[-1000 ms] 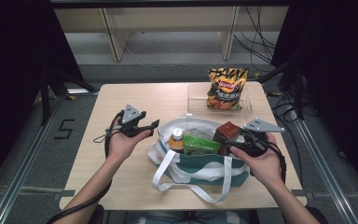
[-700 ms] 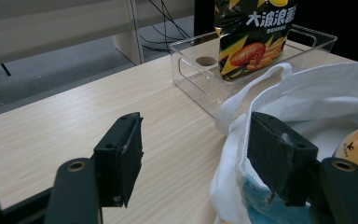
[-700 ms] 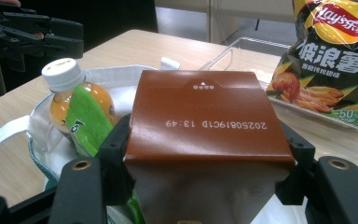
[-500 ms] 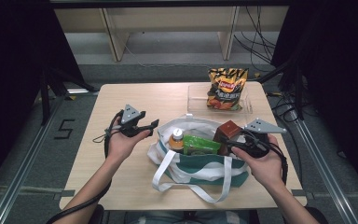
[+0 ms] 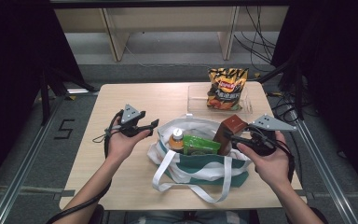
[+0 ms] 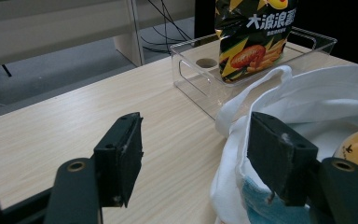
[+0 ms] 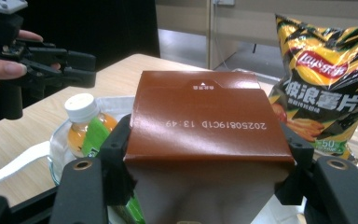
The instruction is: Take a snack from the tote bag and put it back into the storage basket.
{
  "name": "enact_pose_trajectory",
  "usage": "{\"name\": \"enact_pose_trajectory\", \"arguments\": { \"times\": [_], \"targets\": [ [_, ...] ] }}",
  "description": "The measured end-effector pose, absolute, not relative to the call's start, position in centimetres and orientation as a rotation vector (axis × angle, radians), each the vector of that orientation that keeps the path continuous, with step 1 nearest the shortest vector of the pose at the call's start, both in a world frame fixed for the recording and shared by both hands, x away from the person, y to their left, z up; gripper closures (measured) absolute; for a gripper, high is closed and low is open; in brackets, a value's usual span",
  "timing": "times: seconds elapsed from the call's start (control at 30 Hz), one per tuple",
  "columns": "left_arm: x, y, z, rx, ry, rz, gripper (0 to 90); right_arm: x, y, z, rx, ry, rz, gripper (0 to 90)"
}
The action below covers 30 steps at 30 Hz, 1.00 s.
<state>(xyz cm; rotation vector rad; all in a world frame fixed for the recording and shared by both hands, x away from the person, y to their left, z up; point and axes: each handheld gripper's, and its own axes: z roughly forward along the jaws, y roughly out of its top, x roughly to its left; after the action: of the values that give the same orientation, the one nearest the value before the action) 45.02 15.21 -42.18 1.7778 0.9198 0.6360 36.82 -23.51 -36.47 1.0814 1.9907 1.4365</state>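
Bottle [image 5: 177,138], packet [image 5: 200,145] and carton [image 5: 230,130] in the tote bag [image 5: 191,165]; behind it, crisp bag [image 5: 226,87] in the tray [image 5: 195,97].

A light wooden table [image 5: 121,98] stands on a grey floor [image 5: 23,154], with metal rails [image 5: 18,186] running along both sides. Behind it is a pale wooden shelf unit [image 5: 168,23] (black cables [image 5: 256,42] trail beside its right leg). Dark curtains [image 5: 9,51] close in left and right.

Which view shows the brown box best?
The right gripper view: the brown box sits close up between the right hand-held gripper jaws, its printed date readable. The high view shows it small, standing in the tote bag.
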Motion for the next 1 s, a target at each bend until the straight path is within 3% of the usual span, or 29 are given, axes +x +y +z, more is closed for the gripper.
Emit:
{"name": "enact_pose_trajectory", "arguments": {
  "times": [1.0],
  "targets": [
    [45.1, 15.2, -42.1, 1.774, 0.922, 0.636, 35.2, 35.7, -25.2, -33.0, 1.055, 1.872, 1.494, 38.8]
  ]
}}
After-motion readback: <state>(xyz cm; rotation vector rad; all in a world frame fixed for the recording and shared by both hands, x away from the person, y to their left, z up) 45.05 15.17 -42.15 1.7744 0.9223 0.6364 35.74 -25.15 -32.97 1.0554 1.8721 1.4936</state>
